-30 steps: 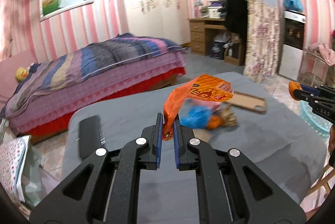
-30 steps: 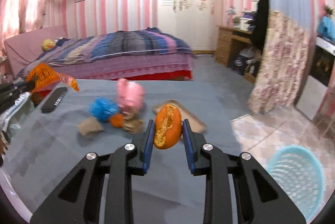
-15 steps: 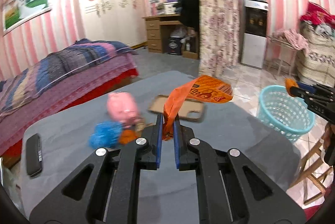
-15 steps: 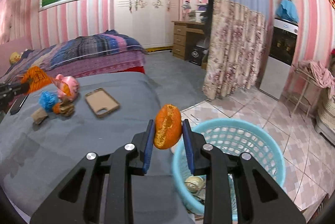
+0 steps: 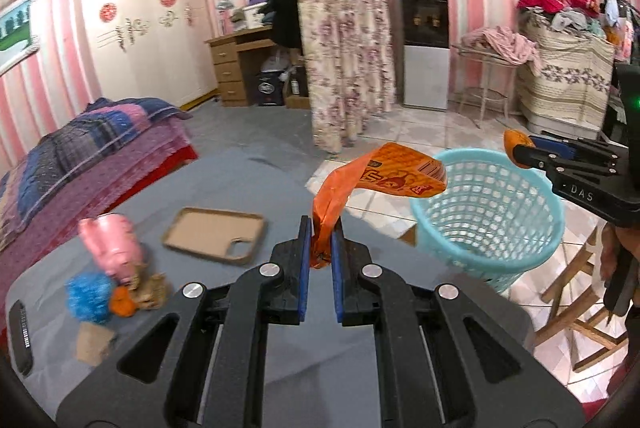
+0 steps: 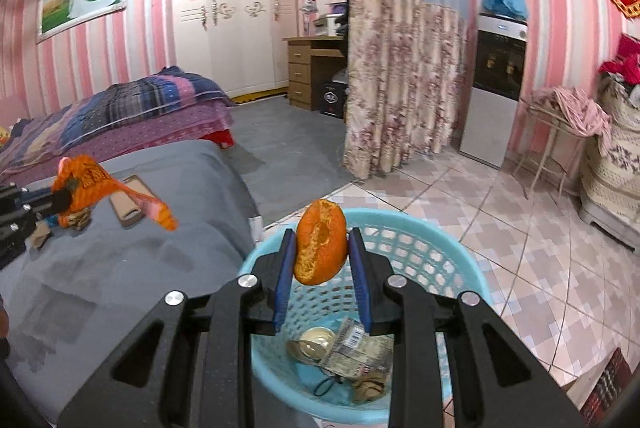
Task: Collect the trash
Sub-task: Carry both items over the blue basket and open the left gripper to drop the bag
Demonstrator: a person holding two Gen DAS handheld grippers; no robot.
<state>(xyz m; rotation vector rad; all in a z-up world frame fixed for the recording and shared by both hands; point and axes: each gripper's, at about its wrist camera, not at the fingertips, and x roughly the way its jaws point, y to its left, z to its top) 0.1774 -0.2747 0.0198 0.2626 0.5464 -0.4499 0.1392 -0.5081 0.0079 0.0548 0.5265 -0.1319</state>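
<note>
Both grippers are loaded: my right gripper [image 6: 322, 254] clamps an orange peel [image 6: 320, 248] above the basket [image 6: 460, 260], its long axis upright, open room all round it. My left gripper [image 5: 320, 248] pinches a wrapper [image 5: 384, 172] that arcs up and right toward the basket rim, over the table [image 5: 248, 172] edge. Trash at the basket's bottom looks like a can, perhaps.

Grey table [image 5: 224, 188] holds phone case [image 5: 216, 234], pink toy [image 5: 110, 240], scraps [image 5: 152, 292]
</note>
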